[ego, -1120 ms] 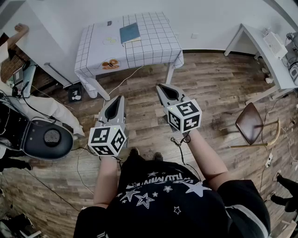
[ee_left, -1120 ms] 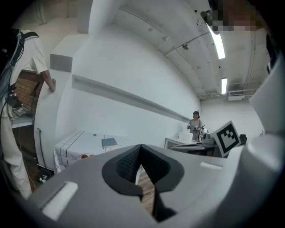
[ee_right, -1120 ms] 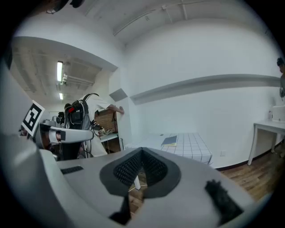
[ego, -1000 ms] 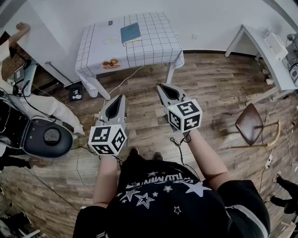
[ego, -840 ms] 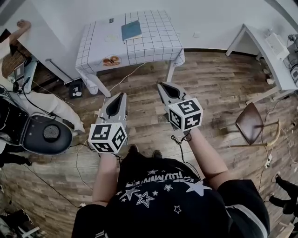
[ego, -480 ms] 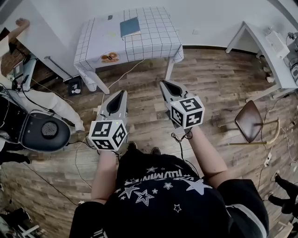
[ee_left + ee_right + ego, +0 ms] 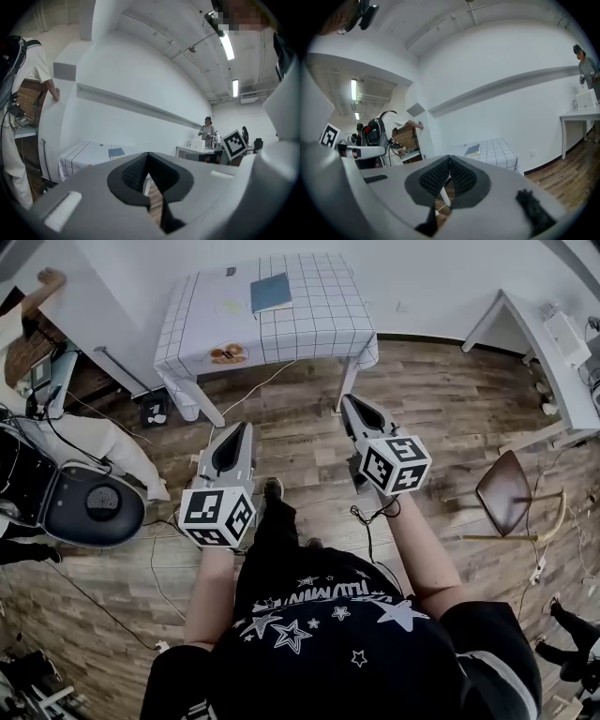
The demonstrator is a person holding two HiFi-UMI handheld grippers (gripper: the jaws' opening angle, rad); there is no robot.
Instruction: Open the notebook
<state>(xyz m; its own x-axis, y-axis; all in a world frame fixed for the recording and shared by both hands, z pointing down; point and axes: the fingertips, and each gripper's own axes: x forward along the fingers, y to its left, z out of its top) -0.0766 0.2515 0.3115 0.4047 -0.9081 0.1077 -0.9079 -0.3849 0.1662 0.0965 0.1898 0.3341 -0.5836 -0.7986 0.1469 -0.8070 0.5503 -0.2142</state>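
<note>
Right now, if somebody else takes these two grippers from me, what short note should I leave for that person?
Left gripper: jaws shut, empty, held above the wooden floor.
Right gripper: jaws shut, empty, also above the floor.
Notebook: blue, closed, lying flat on the checked table, well ahead of both grippers.
Done: nothing; neither gripper is at the notebook.
Left: go up to the table, open the jaws, then probably lift the cover.
</note>
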